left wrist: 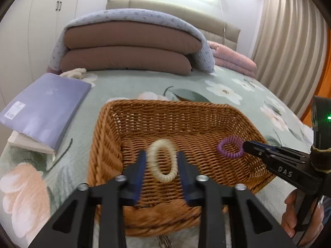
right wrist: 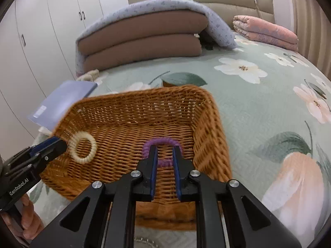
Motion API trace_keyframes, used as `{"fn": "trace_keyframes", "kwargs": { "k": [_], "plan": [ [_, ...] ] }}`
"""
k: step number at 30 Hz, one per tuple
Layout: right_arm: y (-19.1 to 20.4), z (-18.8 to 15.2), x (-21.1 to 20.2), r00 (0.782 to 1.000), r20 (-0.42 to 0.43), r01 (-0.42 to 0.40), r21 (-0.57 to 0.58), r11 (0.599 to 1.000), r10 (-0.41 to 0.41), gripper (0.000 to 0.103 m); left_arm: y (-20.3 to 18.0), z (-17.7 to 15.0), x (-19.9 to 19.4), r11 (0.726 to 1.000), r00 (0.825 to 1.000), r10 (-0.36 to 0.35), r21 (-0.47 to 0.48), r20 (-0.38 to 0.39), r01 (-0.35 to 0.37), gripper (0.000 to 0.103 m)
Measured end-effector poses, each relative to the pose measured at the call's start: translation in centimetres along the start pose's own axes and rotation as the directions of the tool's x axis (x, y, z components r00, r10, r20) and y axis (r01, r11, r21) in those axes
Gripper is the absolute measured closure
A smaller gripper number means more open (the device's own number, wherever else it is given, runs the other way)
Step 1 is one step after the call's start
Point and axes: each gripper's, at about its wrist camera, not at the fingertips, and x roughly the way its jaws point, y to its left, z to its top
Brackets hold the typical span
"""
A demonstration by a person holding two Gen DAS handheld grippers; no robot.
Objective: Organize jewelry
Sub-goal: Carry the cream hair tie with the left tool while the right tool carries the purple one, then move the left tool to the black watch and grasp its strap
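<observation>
Left tongs are over the wicker basket with the fingers spread apart, and the cream spiral hair tie sits right in the gap between them. It's a bit motion-blurred, so I honestly can't tell if the blue pads are touching it or if it's loose; in the right wrist view the same tie looks like it hangs just off the tip of the left tongs, above the basket floor.

Right tongs are also over the basket, fingers fairly close together, with the purple spiral hair tie looped around them: top arc past the tips, bottom arc showing in the gap. From the left wrist view that purple tie sits right at the tip of the right tongs, near the basket's right wall.

The basket rests on a bed with a green floral cover. To the left of it there's a lavender book, and farther back a stack of folded brown quilts under a blue blanket, plus a folded pink quilt off to the right.
</observation>
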Motion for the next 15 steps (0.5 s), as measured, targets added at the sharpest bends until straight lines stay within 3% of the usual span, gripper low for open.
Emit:
{"fn": "trace_keyframes", "kwargs": {
  "k": [8,10,12,15],
  "plan": [
    [1.0,-4.0,-7.6,0.996,0.073,-0.045,-0.035,0.998,0.048,0.086,-0.5,-2.7,-7.9,0.997,0.994,-0.081,-0.001,0.078,0.081,0.063],
    [1.1,-5.7,-8.9,0.995,0.081,-0.057,-0.039,0.998,0.06,0.084,-0.7,-4.3,-10.1,0.995,0.991,-0.103,-0.002,0.09,0.103,0.057],
    [1.2,-7.2,-9.5,0.995,0.081,-0.057,-0.044,0.997,0.061,0.071,-0.7,-6.2,-12.3,0.993,0.988,-0.117,-0.005,0.098,0.118,0.049],
    [0.8,-9.4,-9.0,0.997,0.059,-0.038,-0.043,0.998,0.04,0.065,-0.5,-9.2,-14.7,0.992,0.988,-0.121,-0.019,0.099,0.123,0.048]
  ]
}}
